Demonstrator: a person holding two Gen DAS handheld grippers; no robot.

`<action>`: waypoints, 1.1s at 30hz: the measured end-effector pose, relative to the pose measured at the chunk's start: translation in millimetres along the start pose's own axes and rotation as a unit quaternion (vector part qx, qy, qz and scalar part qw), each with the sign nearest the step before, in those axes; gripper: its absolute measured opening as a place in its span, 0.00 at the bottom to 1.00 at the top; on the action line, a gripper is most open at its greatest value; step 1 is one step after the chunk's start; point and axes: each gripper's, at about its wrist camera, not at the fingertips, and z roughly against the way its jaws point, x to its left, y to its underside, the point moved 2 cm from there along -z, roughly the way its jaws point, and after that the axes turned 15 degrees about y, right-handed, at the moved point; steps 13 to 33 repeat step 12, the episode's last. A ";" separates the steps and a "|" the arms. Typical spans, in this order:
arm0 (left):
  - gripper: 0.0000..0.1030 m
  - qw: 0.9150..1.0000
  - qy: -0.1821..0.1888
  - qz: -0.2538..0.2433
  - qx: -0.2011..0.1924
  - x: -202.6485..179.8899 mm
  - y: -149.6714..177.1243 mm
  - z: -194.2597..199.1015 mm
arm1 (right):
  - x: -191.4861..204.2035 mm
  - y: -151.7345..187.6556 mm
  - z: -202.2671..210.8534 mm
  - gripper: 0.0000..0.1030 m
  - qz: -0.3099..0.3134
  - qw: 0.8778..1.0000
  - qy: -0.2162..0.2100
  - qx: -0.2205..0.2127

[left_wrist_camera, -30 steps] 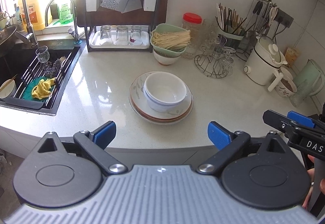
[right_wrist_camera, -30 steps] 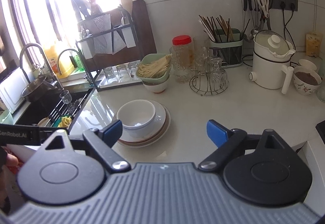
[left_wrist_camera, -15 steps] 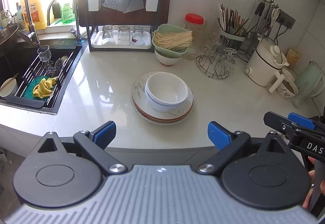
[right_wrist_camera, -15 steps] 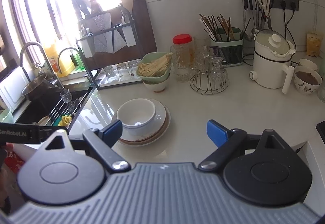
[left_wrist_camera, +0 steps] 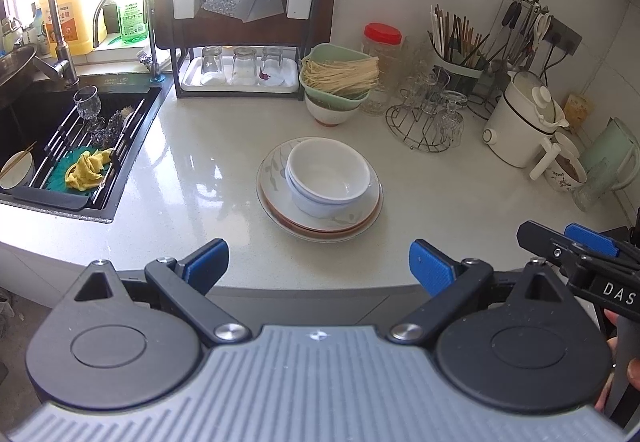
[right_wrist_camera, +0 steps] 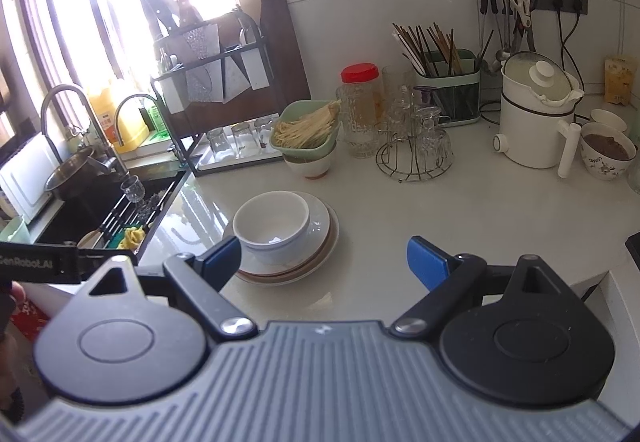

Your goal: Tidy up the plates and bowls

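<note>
White countertop (left_wrist_camera: 208, 145), both grippers level, jaws spread, empty

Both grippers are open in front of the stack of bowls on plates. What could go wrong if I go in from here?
1. The nested white bowls sit off-centre on the stacked plates; a lift by one rim could tip or separate them.
2. The plates lie flat on the glossy counter, so fingers may slide under poorly and push the stack.
3. The glass rack and noodle bowl stand close behind; overshoot could knock them.
</note>
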 end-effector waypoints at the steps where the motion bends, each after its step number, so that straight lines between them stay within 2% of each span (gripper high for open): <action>1: 0.96 1.000 0.000 0.000 0.000 0.3 0.1 0.2 | 0.1 0.1 0.1 0.89 0.000 1.000 0.001 0.000; 33: 0.96 1.000 -0.002 0.002 0.000 1.0 1.5 3.1 | 2.0 -0.4 4.0 0.89 0.006 1.000 0.000 -0.005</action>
